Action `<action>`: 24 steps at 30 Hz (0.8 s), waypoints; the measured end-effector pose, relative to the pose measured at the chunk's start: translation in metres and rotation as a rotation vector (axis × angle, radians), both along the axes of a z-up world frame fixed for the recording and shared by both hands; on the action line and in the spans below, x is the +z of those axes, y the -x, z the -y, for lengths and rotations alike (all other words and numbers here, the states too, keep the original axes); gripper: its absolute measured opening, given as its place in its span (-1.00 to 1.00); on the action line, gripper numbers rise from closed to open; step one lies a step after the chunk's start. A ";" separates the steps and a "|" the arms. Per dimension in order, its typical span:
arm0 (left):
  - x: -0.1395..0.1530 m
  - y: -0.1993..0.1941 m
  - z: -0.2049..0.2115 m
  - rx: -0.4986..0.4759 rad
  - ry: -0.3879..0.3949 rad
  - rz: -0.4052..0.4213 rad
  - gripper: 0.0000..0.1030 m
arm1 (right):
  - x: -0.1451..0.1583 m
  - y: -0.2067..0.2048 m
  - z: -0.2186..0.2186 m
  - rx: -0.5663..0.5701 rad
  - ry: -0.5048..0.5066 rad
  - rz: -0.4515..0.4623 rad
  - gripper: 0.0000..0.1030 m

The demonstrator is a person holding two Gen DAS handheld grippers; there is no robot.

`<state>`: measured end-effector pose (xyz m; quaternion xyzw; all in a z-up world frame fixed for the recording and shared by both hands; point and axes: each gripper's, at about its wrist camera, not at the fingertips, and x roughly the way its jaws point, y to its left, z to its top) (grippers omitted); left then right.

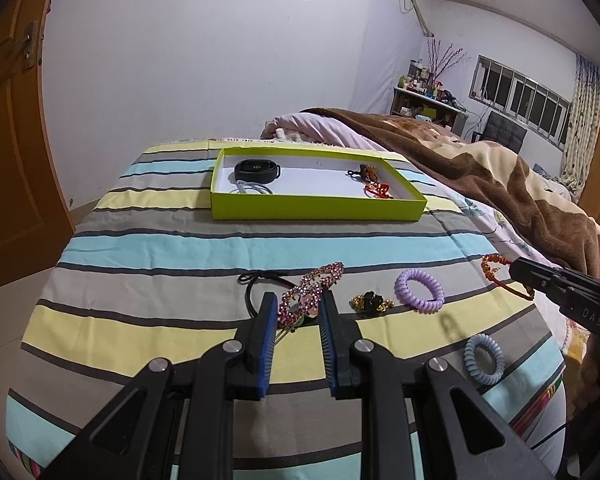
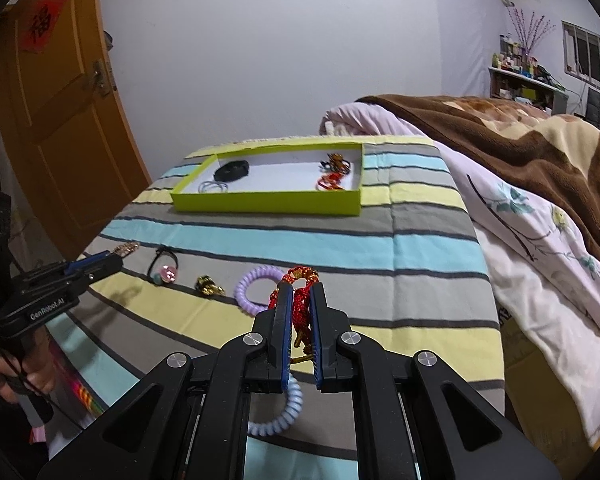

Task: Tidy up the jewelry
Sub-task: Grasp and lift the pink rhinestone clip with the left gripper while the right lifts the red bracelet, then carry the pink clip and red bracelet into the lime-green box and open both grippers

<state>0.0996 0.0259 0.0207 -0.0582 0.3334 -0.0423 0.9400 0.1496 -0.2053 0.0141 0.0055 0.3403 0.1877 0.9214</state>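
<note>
My left gripper is shut on a pink rhinestone hair clip, held a little above the striped bedspread. In the right wrist view the clip sticks out past the left gripper's tip and casts a shadow on the cloth. My right gripper is shut on a red braided bracelet with gold beads, also lifted. From the left wrist view that bracelet hangs from the right gripper. A lime green box lies further back.
On the bedspread lie a purple coil hair tie, a blue coil hair tie, a gold and black ornament and a black hair tie. The box holds a black band, pale hair ties and red pieces. A brown blanket is heaped to the right.
</note>
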 end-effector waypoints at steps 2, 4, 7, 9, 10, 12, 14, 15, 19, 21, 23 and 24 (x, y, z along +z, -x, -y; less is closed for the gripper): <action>0.001 0.000 -0.001 0.006 0.000 0.003 -0.58 | 0.002 -0.001 -0.004 0.007 -0.003 0.006 -0.84; 0.003 -0.002 0.000 0.012 -0.003 0.007 -0.58 | 0.004 -0.004 -0.008 0.014 -0.007 0.011 -0.84; 0.006 -0.007 -0.001 0.021 -0.003 0.014 -0.58 | 0.005 -0.010 -0.012 0.021 -0.010 0.019 -0.84; 0.008 -0.012 -0.001 0.025 -0.006 0.018 -0.58 | 0.007 -0.015 -0.015 0.027 -0.014 0.021 -0.84; 0.009 -0.014 -0.001 0.027 -0.009 0.020 -0.58 | 0.008 -0.018 -0.017 0.030 -0.015 0.023 -0.84; 0.011 -0.019 0.000 0.034 -0.015 0.025 -0.58 | 0.010 -0.024 -0.021 0.035 -0.017 0.027 -0.84; 0.013 -0.025 0.001 0.036 -0.021 0.030 -0.58 | 0.011 -0.028 -0.025 0.039 -0.013 0.033 -0.84; 0.014 -0.028 0.002 0.038 -0.026 0.033 -0.58 | 0.012 -0.031 -0.027 0.042 -0.011 0.036 -0.84; 0.018 -0.042 0.004 0.037 -0.033 0.037 -0.58 | 0.018 -0.044 -0.035 0.053 -0.002 0.054 -0.84; 0.021 -0.049 0.006 0.035 -0.039 0.042 -0.58 | 0.020 -0.051 -0.039 0.057 0.004 0.061 -0.84; 0.024 -0.056 0.007 0.031 -0.046 0.048 -0.58 | 0.021 -0.059 -0.043 0.061 0.007 0.064 -0.84; 0.025 -0.060 0.008 0.031 -0.049 0.051 -0.58 | 0.022 -0.064 -0.045 0.063 0.007 0.065 -0.84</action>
